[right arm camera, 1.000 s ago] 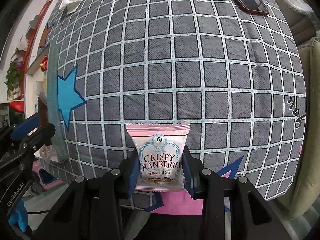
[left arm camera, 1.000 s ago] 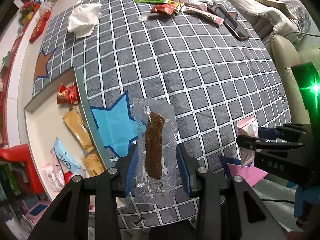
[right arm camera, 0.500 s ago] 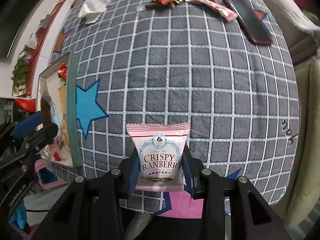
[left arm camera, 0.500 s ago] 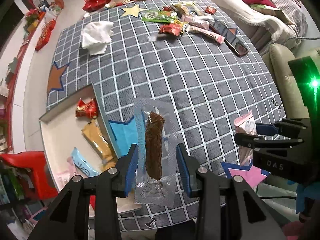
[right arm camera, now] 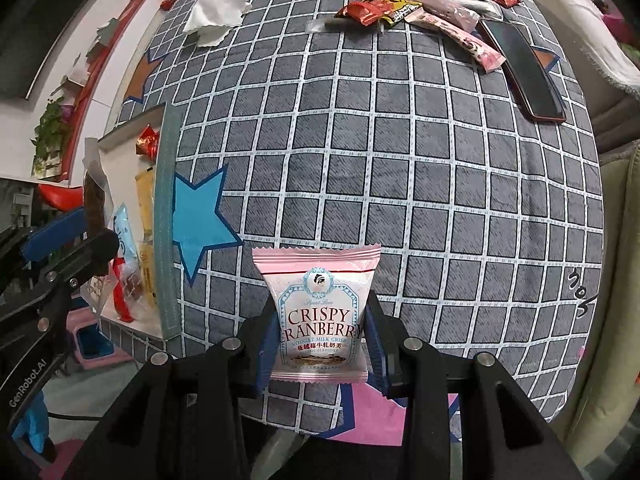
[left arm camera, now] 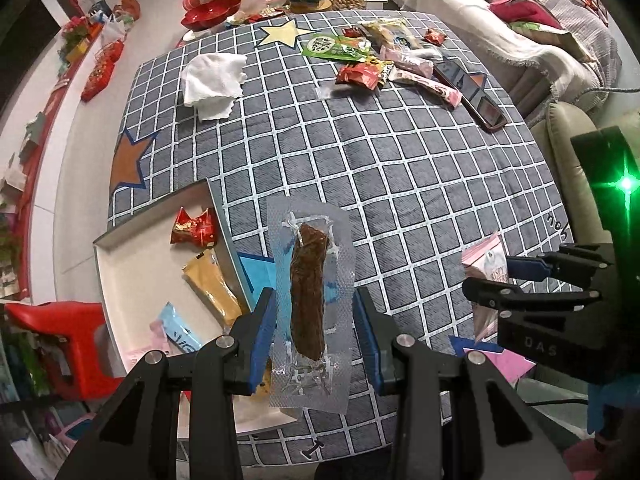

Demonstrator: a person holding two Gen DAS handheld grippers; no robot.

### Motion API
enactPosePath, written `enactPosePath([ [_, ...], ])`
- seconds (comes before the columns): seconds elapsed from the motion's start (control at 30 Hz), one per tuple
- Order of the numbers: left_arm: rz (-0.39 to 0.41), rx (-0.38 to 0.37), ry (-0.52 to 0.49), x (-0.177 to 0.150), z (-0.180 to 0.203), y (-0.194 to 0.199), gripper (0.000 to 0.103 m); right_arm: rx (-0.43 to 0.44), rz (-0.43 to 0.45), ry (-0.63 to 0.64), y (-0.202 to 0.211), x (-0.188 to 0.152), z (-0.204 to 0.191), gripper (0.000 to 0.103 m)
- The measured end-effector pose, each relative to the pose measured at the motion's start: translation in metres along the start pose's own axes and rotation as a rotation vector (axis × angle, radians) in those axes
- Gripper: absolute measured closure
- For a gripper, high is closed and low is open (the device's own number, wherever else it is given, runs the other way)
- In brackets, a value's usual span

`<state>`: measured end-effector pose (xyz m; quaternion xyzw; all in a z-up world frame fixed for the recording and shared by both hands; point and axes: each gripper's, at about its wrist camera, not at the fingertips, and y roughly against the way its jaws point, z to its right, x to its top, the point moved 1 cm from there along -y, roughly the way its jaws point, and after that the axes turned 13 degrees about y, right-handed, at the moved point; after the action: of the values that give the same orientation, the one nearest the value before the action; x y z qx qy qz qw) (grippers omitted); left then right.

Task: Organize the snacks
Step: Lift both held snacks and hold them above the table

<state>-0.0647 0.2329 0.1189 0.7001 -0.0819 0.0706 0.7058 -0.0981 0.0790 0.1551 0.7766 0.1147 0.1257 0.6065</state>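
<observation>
My left gripper (left arm camera: 314, 332) is shut on a clear vacuum pack with a brown meat stick (left arm camera: 307, 300), held above the table's near edge beside a white box (left arm camera: 132, 264). My right gripper (right arm camera: 320, 344) is shut on a pink Crispy Cranberry packet (right arm camera: 318, 320), also held above the near edge. The right gripper shows in the left wrist view (left arm camera: 508, 280); the left gripper shows in the right wrist view (right arm camera: 64, 248). The white box (right arm camera: 120, 136) holds a red candy (left arm camera: 194, 226), an orange packet (left arm camera: 210, 286) and a blue packet (left arm camera: 178, 330). A pile of snacks (left arm camera: 380, 60) lies at the far side.
The table wears a grey checked cloth with stars (left arm camera: 380, 184). A white napkin (left arm camera: 212, 84) lies far left, a black phone (left arm camera: 474, 96) far right. A red stool (left arm camera: 60, 344) stands left of the box. A sofa (left arm camera: 540, 40) is on the right.
Both grippers have risen and pulled back with their packets, so more of the table and the far snack pile shows. The white box has come further into view.
</observation>
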Motion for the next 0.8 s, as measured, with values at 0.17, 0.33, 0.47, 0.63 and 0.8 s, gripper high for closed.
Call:
enactPosePath([
  [0.17, -0.001, -0.001, -0.001, 0.000, -0.002, 0.000, 0.061, 0.004, -0.005, 0.008, 0.007, 0.008, -0.006, 0.062],
  [0.33, -0.001, 0.001, -0.003, 0.000, -0.003, -0.001, 0.061, 0.008, -0.007, 0.009, 0.001, 0.003, -0.004, 0.062],
  [0.47, -0.001, 0.000, -0.001, 0.000, -0.002, 0.000, 0.061, 0.014, -0.008, 0.005, 0.006, 0.002, -0.011, 0.062],
  [0.63, -0.002, -0.001, 0.006, 0.000, -0.005, -0.001, 0.061, 0.016, -0.009, 0.016, -0.001, 0.001, -0.005, 0.062],
  [0.8, -0.002, 0.001, 0.020, 0.001, -0.008, -0.001, 0.061, 0.018, -0.013, 0.029, -0.012, 0.001, 0.001, 0.062],
])
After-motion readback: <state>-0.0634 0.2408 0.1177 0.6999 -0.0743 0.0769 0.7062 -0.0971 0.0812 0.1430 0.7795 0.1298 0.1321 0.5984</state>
